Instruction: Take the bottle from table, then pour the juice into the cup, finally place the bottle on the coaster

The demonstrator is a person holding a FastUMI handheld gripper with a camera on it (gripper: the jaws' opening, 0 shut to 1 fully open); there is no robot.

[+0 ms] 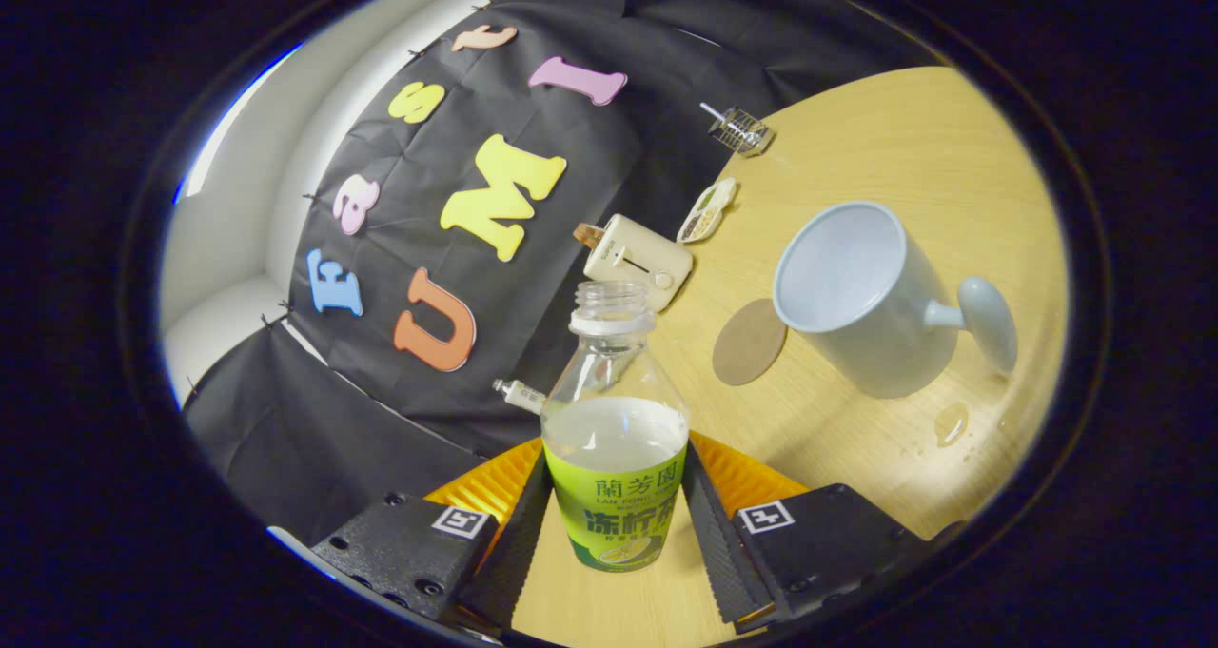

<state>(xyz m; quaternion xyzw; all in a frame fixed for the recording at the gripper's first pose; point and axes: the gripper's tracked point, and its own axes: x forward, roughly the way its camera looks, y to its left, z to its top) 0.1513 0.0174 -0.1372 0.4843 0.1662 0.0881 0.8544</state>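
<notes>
Gripper fingers: the gripper point(616, 524) has both fingers pressed against the labelled lower half of the bottle, one on each side, pinching it.
Bottle: a clear plastic juice bottle point(615, 439) with a green label sits between the fingers, cap off, open mouth pointing away from the camera. Pale liquid fills it to about the top of the label.
Tilt: the whole scene leans, so bottle and gripper appear rolled toward the cup. I judge this to be the start of the pour, with no stream visible.
Small tube: a small white tube point(520, 395) lies just beside the bottle's shoulder, on the side away from the cup.
Spill: a small wet drop point(951, 423) shines on the wooden table point(885, 144) near the cup's base.
Coaster: a round brown coaster point(749, 341) lies flat between the bottle's neck and the cup, bare.
Cup: a pale blue-grey mug point(861, 296) stands beyond the fingers, touching nothing, its handle on the side away from the bottle. Its inside looks empty.
Doing it well: bring the mouth over the rim before tipping further, tilt slowly, keep the squeeze firm but gentle since thin plastic can buckle.
Far items: a cream toaster point(638, 260), a small snack dish point(708, 210) and a wire-frame object point(739, 130) stand by the booth wall.
</notes>
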